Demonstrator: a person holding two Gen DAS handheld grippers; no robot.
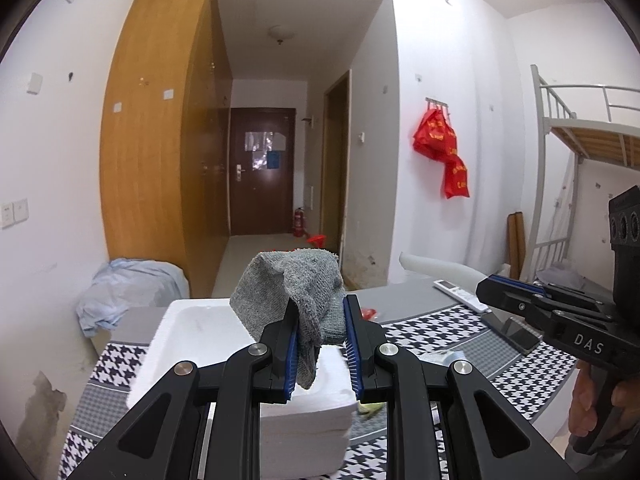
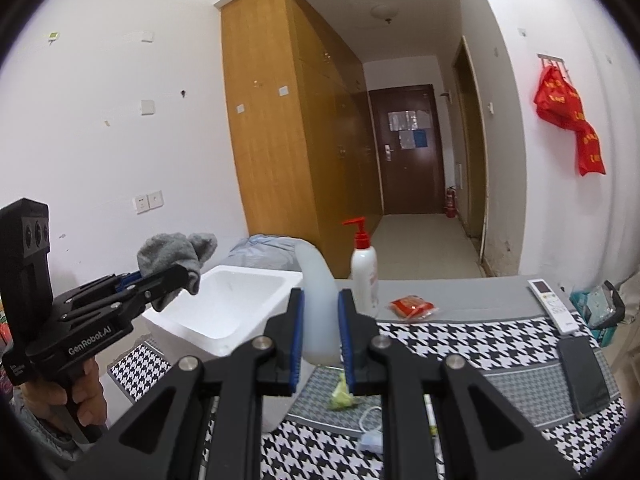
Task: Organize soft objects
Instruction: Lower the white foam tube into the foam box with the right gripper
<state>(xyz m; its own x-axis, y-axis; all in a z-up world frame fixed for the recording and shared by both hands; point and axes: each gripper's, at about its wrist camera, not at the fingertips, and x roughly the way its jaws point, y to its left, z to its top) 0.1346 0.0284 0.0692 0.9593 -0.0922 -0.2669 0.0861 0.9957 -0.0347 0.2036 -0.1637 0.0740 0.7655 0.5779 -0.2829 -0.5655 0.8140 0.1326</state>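
Left gripper (image 1: 320,340): closed on a grey knitted cloth (image 1: 296,284), pinched between the blue pads at frame centre; the bulk is bunched above the fingers, with one corner hanging below them. In the right wrist view the same cloth (image 2: 176,256) is seen at mid left, held above the near rim of a white foam box (image 2: 224,304).

Right gripper (image 2: 320,332): closed on a bent strip of translucent white foam (image 2: 318,300), which is seen rising between the fingers at centre frame and curving toward the upper left.

Handling, as judged: the cloth is taken to be light, limp and non-fragile; it is expected to drape and snag rather than slip, and is best gripped at a bunched fold. The foam strip is judged light and springy, liable to flex out of a loose grip, so a hold near its middle is advised.

Surroundings: a houndstooth-patterned table cover (image 2: 460,344) at lower frame, bearing a pump bottle (image 2: 364,268), a red packet (image 2: 412,306), a remote control (image 2: 554,304) and a phone (image 2: 586,376).
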